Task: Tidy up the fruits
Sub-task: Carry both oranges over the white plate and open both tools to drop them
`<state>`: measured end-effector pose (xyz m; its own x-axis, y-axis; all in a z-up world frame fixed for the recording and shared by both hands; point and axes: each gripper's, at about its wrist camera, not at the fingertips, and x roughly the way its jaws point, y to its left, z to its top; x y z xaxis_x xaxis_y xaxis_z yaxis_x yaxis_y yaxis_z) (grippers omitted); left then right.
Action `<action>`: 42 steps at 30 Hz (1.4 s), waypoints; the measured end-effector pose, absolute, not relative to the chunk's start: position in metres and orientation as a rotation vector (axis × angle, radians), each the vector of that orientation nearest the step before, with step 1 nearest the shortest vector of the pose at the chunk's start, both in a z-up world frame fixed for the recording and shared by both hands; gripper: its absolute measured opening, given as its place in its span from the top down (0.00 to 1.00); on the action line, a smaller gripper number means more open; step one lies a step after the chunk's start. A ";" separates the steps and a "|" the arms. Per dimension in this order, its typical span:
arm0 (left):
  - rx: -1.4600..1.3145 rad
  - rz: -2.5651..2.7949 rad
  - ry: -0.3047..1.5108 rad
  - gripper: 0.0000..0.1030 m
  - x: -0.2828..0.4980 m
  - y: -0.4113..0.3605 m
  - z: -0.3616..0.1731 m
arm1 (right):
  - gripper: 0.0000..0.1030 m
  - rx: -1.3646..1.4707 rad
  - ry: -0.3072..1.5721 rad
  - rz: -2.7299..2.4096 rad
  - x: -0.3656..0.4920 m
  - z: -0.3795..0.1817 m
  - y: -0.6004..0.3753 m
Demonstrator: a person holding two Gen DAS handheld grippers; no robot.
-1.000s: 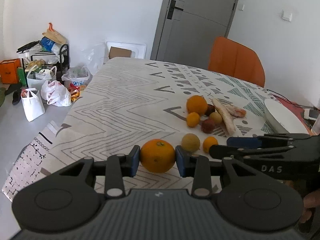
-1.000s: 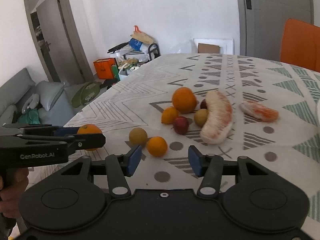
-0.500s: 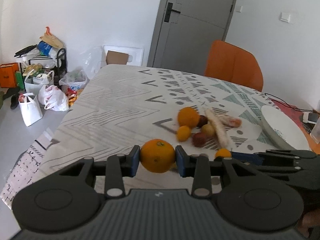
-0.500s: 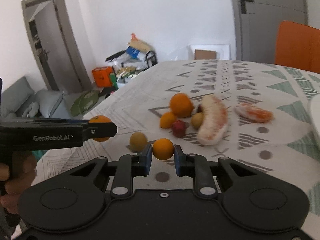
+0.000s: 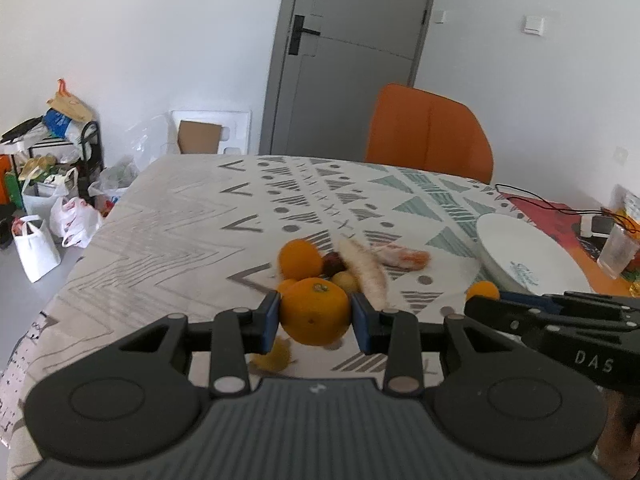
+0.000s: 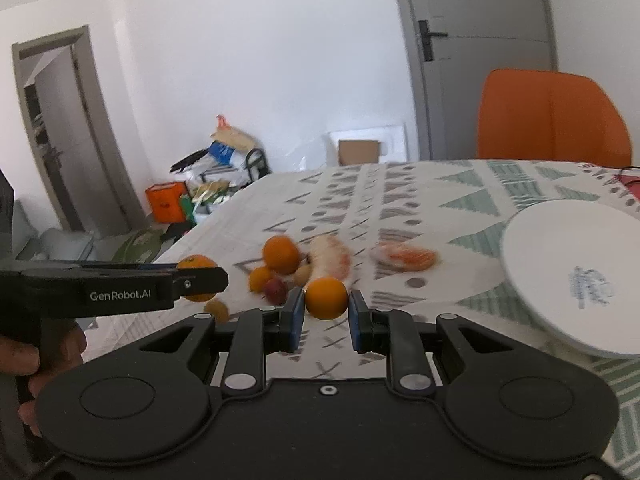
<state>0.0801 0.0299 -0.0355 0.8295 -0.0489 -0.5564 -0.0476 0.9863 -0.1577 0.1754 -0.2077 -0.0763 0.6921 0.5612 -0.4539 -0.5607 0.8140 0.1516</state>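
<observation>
My left gripper (image 5: 315, 322) is shut on a large orange (image 5: 314, 311), held above the table; both also show in the right wrist view (image 6: 197, 276). My right gripper (image 6: 325, 314) is shut on a small tangerine (image 6: 326, 297), lifted off the cloth; the tangerine shows in the left wrist view (image 5: 483, 291). A pile of fruit lies mid-table: an orange (image 6: 281, 255), a tangerine (image 6: 261, 278), a dark red fruit (image 6: 275, 290), a peeled pomelo wedge (image 6: 331, 258) and a peeled segment (image 6: 404, 257). A yellowish fruit (image 6: 217, 310) lies nearer. A white plate (image 6: 572, 272) stands at the right.
The table (image 5: 180, 220) has a patterned cloth. An orange chair (image 5: 428, 138) stands at its far side. A glass (image 5: 618, 250) and cables sit at the far right edge. Bags and clutter (image 5: 44, 184) lie on the floor at left.
My right gripper closed on the small tangerine and lifted it. Both grippers rose and swung right toward the white plate, each carrying its fruit.
</observation>
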 end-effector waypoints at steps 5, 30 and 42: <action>-0.153 -0.029 0.581 0.65 0.086 0.014 -0.030 | 0.79 0.024 0.483 0.586 0.176 -0.072 -0.227; -0.062 -0.177 0.571 0.65 0.129 -0.074 -0.025 | 0.79 0.142 0.430 0.400 0.194 -0.077 -0.332; -0.017 -0.237 0.594 0.65 0.155 -0.116 -0.030 | 0.79 0.186 0.442 0.332 0.205 -0.092 -0.370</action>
<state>0.1546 -0.1156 -0.0305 0.8024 -0.2258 -0.5525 0.2162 0.9728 -0.0837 0.2051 -0.3696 -0.0920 0.8514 0.3537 -0.3872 -0.2739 0.9295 0.2468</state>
